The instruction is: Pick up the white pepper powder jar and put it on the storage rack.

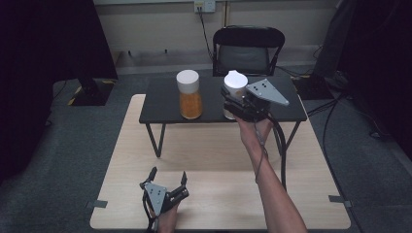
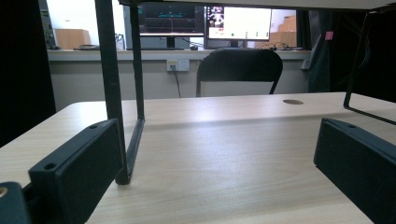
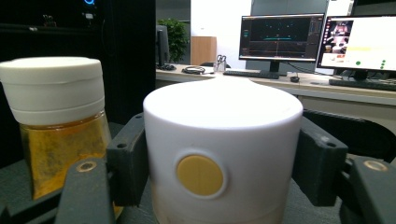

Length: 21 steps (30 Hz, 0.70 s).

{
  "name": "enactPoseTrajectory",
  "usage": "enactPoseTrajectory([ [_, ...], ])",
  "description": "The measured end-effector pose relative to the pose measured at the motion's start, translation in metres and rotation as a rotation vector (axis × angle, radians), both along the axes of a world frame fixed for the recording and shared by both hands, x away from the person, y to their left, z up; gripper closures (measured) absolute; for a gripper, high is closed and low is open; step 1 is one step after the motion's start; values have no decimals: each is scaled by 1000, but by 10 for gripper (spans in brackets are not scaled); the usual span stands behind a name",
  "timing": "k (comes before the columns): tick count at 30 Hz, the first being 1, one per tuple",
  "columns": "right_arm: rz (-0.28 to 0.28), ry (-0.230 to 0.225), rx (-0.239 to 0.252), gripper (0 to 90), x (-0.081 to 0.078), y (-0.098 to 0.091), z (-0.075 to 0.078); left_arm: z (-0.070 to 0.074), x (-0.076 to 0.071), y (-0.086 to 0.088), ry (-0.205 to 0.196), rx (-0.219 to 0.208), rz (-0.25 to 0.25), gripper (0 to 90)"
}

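Right gripper point(image 1: 232, 99) has its jaws clamped on the white-capped bottle point(image 1: 235, 92) up on the black shelf point(image 1: 165, 104), around 1 o'clock. Orange jar point(image 1: 189, 94) sits at its 9 o'clock. Left gripper point(image 1: 168, 177) rests on the table point(image 1: 218, 204), jaws wide, holding nothing.

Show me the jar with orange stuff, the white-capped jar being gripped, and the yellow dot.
orange jar point(image 1: 190, 104), high view, glass body.
gripped jar point(image 3: 224, 126), right gripper view, white cap.
yellow dot point(image 3: 200, 175), right gripper view, its centre.
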State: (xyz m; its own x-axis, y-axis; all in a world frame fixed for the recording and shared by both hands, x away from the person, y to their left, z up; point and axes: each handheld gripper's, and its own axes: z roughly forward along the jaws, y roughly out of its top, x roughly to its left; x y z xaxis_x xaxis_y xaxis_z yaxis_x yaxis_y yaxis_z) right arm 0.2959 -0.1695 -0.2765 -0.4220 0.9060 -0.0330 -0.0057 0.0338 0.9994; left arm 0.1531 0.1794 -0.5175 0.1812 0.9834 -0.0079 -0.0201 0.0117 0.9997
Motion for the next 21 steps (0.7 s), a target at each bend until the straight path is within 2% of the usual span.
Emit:
enactPoseTrajectory([
  [4,3,4,13,302,2,-1,-1,0,0,0,0,0,0,7],
  [7,6,22,1,302,3,-2,4,0,0,0,0,0,0,8],
  [21,16,19,4,300,4,-4,3,0,0,0,0,0,0,7],
])
